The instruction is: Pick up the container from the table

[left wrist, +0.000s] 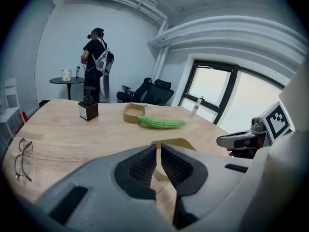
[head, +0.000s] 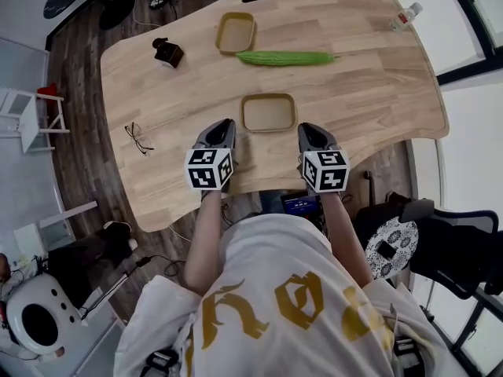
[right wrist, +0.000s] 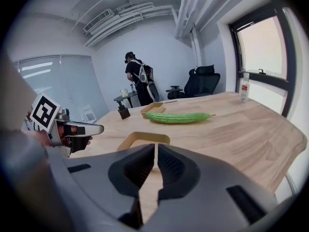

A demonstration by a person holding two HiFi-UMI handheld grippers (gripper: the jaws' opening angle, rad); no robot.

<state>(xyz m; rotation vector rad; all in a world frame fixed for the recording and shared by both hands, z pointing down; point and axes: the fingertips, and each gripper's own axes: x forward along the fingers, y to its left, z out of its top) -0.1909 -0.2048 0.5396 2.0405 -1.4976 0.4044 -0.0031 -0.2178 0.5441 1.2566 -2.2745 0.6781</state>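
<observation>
A shallow tan container (head: 269,112) lies on the wooden table (head: 369,93) near its front edge; it also shows as the container (left wrist: 175,143) and the container (right wrist: 143,139) just beyond the jaws. My left gripper (head: 224,126) hovers at its left side, my right gripper (head: 307,129) at its right side, both a little short of it. Both stand shut with nothing between the pads, seen in the left gripper (left wrist: 158,154) and right gripper (right wrist: 156,154) views. A second tan container (head: 236,32) sits farther back.
A long green gourd (head: 284,57) lies behind the near container. A small black box (head: 168,52) stands at the back left, glasses (head: 138,138) lie at the left, a bottle (head: 405,15) at the far right corner. A person (left wrist: 95,64) stands beyond the table.
</observation>
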